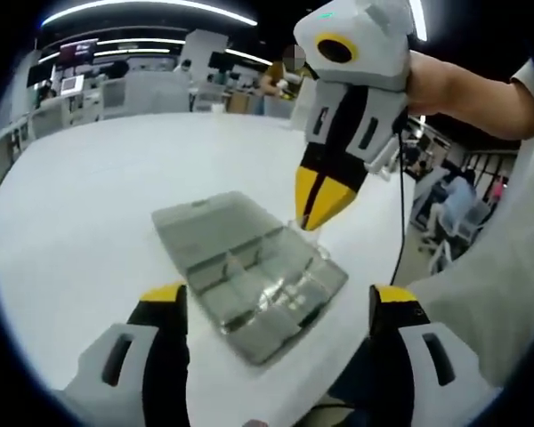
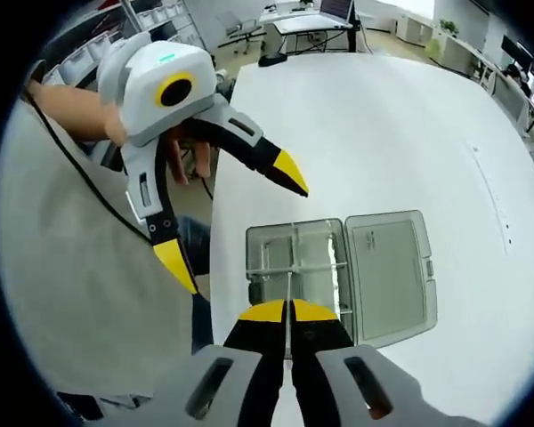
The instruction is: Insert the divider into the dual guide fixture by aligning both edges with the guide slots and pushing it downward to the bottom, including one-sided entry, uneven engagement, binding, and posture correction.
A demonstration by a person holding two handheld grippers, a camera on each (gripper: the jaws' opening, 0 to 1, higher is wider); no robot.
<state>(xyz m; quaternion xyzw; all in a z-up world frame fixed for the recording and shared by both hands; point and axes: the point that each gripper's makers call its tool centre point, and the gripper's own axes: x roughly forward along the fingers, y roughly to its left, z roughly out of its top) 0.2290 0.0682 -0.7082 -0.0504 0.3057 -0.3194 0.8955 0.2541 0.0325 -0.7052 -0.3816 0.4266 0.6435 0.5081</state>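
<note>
Right gripper view: my right gripper (image 2: 289, 311) pinches a thin clear divider (image 2: 289, 286) by its upper edge, poised over the open compartment box (image 2: 338, 267) on the white table (image 2: 383, 133). My left gripper (image 1: 280, 307) hangs beside it, jaws spread wide. The divider looks light, stiff and slippery; I judge an edge pinch near its middle safest.

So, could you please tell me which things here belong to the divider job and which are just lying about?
Part of the job:
- clear compartment box with open lid
- thin clear divider, pinched in the right gripper
- left gripper, open, near the box

Just around:
- white table
- office desks and chairs in the background
</note>
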